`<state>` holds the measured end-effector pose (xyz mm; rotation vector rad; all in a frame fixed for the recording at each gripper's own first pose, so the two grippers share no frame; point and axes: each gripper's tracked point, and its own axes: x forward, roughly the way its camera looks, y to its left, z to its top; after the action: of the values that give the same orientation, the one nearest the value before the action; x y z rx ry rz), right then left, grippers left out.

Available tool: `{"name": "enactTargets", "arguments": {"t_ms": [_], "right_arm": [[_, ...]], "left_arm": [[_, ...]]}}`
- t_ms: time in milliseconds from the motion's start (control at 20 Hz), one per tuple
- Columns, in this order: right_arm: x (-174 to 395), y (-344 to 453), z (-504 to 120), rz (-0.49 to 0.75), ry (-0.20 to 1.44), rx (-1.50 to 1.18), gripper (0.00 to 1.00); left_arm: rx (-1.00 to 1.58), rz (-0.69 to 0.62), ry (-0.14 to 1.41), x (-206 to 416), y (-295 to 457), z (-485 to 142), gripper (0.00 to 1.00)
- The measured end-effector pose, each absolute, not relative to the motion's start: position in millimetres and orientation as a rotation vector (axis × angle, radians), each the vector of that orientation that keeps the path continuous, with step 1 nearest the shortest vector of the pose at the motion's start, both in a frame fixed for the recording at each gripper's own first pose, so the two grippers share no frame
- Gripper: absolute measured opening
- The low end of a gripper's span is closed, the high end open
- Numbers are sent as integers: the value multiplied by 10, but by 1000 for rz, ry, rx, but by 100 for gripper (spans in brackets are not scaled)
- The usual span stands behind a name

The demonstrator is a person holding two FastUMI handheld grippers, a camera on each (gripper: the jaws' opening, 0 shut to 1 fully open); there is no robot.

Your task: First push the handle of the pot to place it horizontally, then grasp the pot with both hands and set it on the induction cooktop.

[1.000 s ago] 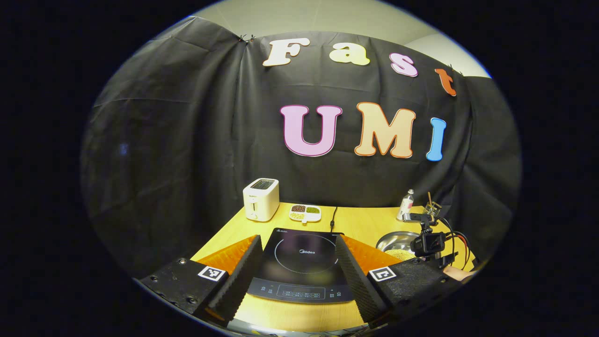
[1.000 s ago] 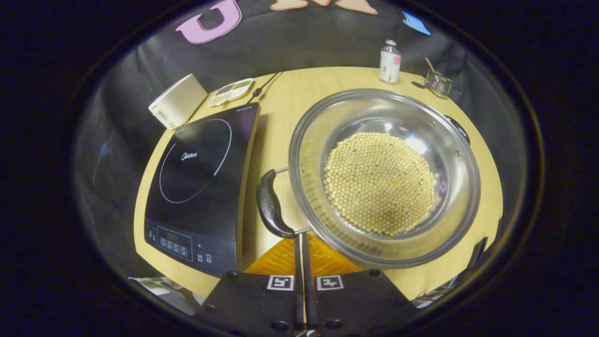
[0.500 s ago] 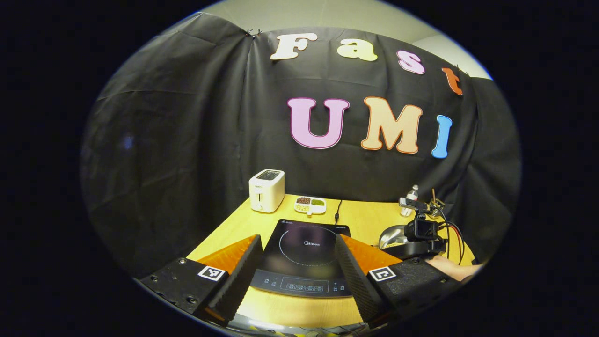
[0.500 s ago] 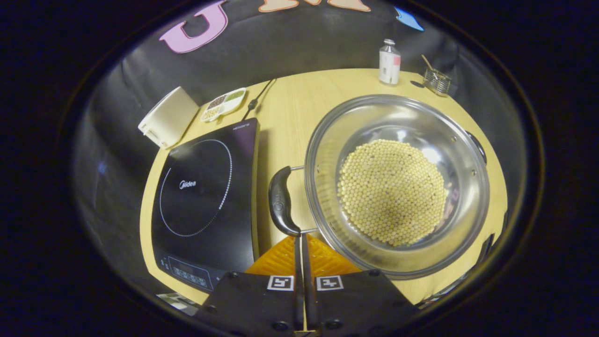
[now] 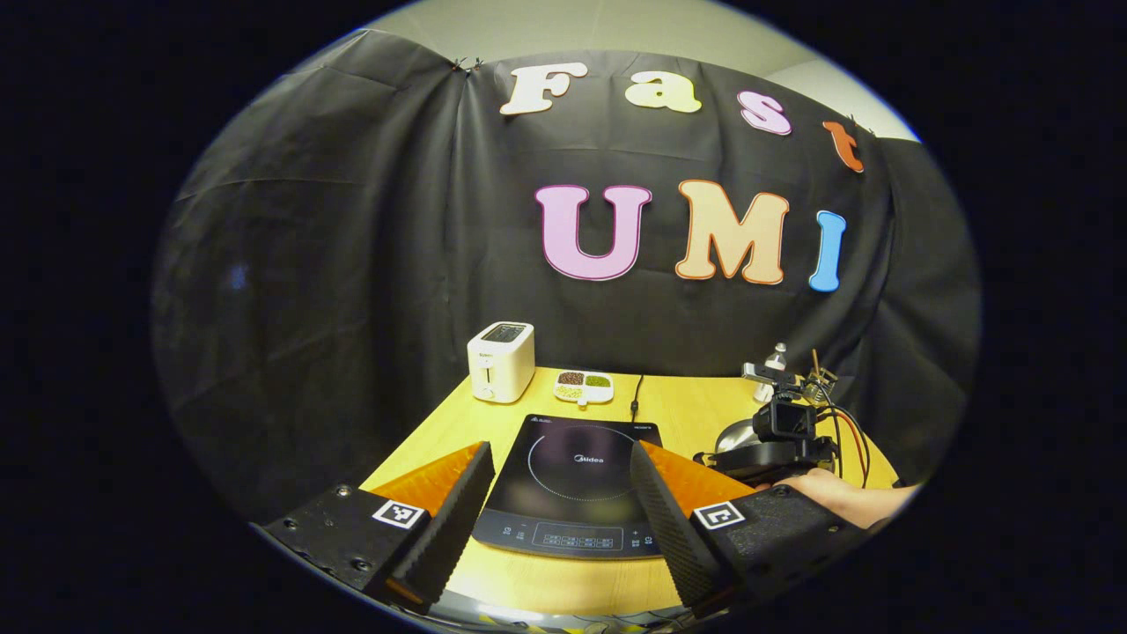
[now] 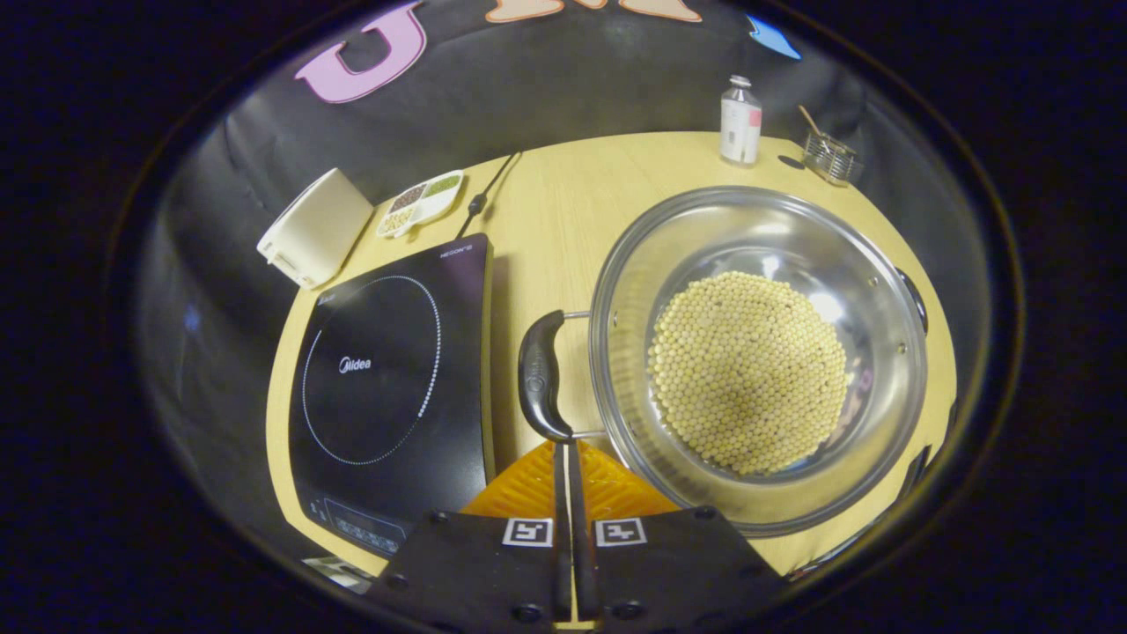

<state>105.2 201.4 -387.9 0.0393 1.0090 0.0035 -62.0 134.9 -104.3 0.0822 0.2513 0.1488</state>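
On the left of the tabletop (image 6: pixel 546 202) a white toaster (image 6: pixel 314 228) and a small divided dish (image 6: pixel 421 195) sit at the back, with the induction cooktop (image 6: pixel 387 379) in front of them. The left tool (image 5: pixel 555 502) hovers low at the cooktop's near edge, its fingers spread wide and holding nothing. Just right of the cooktop stands the pot (image 6: pixel 757 352), steel, filled with pale beans; its black handle (image 6: pixel 539 377) faces the cooktop, close beside its edge but apart from it. The right tool (image 6: pixel 565 458) has its fingers pressed together into a single blade, the tips touching the handle's near end.

The step in hand looks like the handle push. To do it well, keep the fingers closed and low, press at the handle's end rather than the steel rim, and go slowly so the beans stay put. A bottle (image 6: pixel 740 121) and a glass jar (image 6: pixel 828 157) stand at the far right.
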Motion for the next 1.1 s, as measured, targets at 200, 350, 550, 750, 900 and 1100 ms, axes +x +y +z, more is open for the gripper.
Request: {"name": "enactTargets", "arguments": {"t_ms": [200, 350, 550, 750, 900, 1100], "right_arm": [[963, 1937, -3746, 30, 987, 7, 9], [839, 1863, -3603, 71, 968, -12, 5], [717, 1710, -3362, 103, 907, -35, 26], [636, 1500, -3114, 103, 861, -6, 63], [614, 1268, -2977, 101, 842, 5, 92], [648, 825, -2825, 69, 844, 12, 97]], "left_arm": [[82, 122, 261, -582, 1270, -1081, 95], [74, 98, 266, -567, 1202, -1103, 95], [42, 38, 283, -492, 1043, -1182, 95], [23, 0, 354, -429, 900, -1388, 96], [46, -24, 379, -344, 763, -1468, 95], [41, -66, 431, -190, 489, -1610, 96]]}}
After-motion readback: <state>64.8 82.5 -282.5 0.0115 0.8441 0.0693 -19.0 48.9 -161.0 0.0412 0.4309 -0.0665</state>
